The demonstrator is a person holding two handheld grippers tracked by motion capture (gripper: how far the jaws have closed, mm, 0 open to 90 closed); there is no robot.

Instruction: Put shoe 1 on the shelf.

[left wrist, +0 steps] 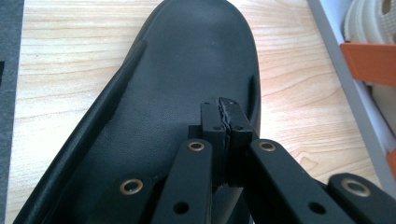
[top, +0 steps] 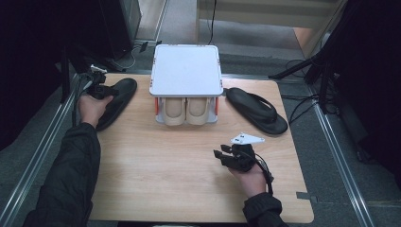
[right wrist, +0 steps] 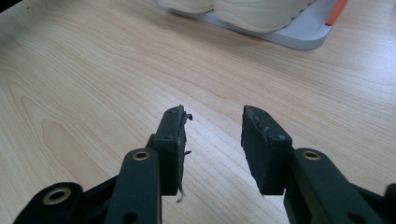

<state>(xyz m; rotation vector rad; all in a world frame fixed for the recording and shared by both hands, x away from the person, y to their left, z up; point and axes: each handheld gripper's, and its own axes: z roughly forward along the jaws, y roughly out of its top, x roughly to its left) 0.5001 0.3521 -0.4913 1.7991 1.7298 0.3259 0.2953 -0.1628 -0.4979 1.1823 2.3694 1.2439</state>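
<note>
Bench top is light wood. At its far middle stands a small white two-level shoe rack with orange side posts; its flat top shelf is bare, and the lower level holds a pair of cream shoes side by side, toes towards me. In my right gripper view the cream toes and the rack's grey base show at the top edge. A black flip-flop lies to the right of the rack, just beside its corner, strap side up, angled towards the bench's right edge. A second black sandal lies to the left of the rack, near the bench's left edge, with bare wood between it and the rack. My left hand-held gripper is over this left sandal; its jaws are fully closed, pad against pad, with nothing seen between them, and the sandal's black insole lies directly beneath them. Whether the tips touch the insole I cannot tell. The rack's edge and an orange post sit at the right of that view. My right hand-held gripper is over bare bench in front of the rack, well apart from the flip-flop, jaws parted and empty, nothing between it and the rack.
</note>
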